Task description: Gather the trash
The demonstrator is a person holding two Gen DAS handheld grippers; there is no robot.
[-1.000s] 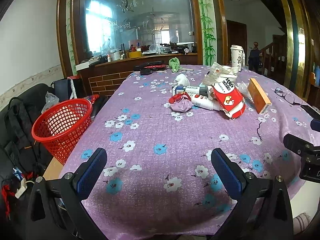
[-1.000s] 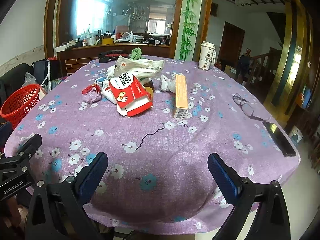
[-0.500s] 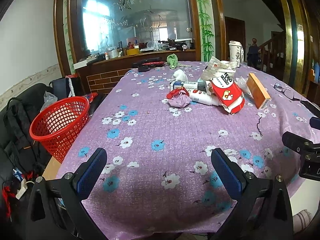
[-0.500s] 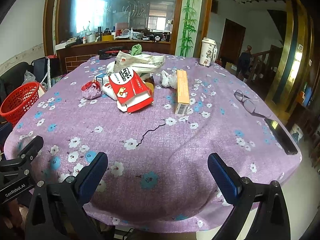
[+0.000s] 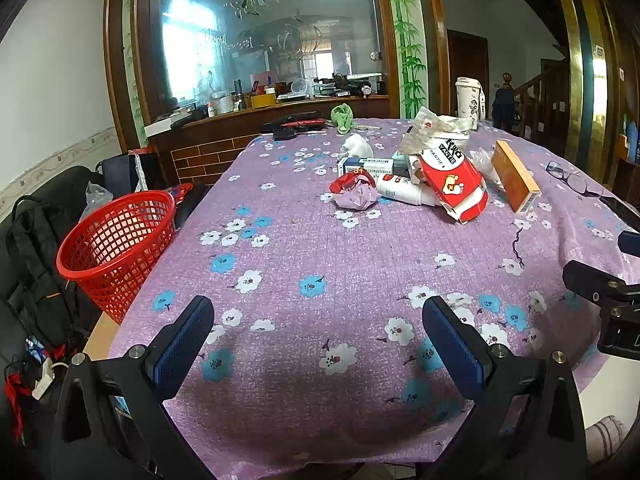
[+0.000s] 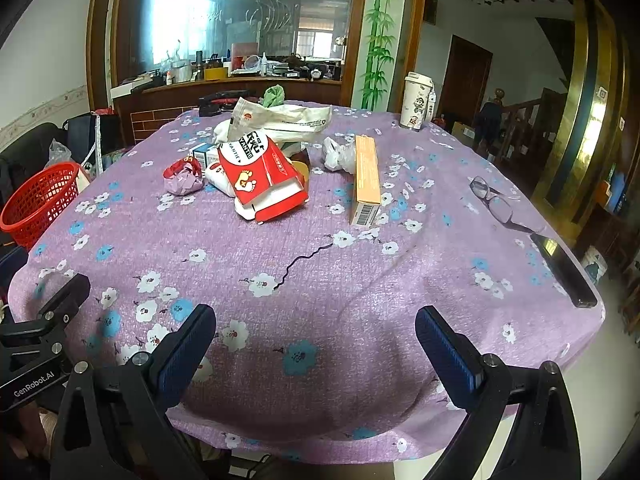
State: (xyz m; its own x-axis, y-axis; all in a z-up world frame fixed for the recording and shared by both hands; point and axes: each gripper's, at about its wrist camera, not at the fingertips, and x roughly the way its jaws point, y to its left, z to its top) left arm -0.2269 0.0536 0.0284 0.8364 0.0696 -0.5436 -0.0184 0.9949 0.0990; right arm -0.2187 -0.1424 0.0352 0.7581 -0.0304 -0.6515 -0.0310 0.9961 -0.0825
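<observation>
Hovering over the near edge of the purple floral tablecloth [image 5: 288,264], both grippers have drawn back slightly since a second ago — the litter looks a little farther off. The left gripper [image 5: 318,334] and right gripper [image 6: 316,342] stand spread wide, holding nothing. The trash pile [image 6: 264,168] sits mid-table: one red carton, one orange box [image 6: 366,178], one crumpled pink wad [image 5: 354,194], perhaps two white bags — overlap blurs the count. One red basket [image 5: 116,248] stands beside the table's left edge.

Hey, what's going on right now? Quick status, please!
Left gripper and right gripper: jaws open, empty. Trash pile untouched on table. Red basket waits left. Nothing blocking.
</observation>
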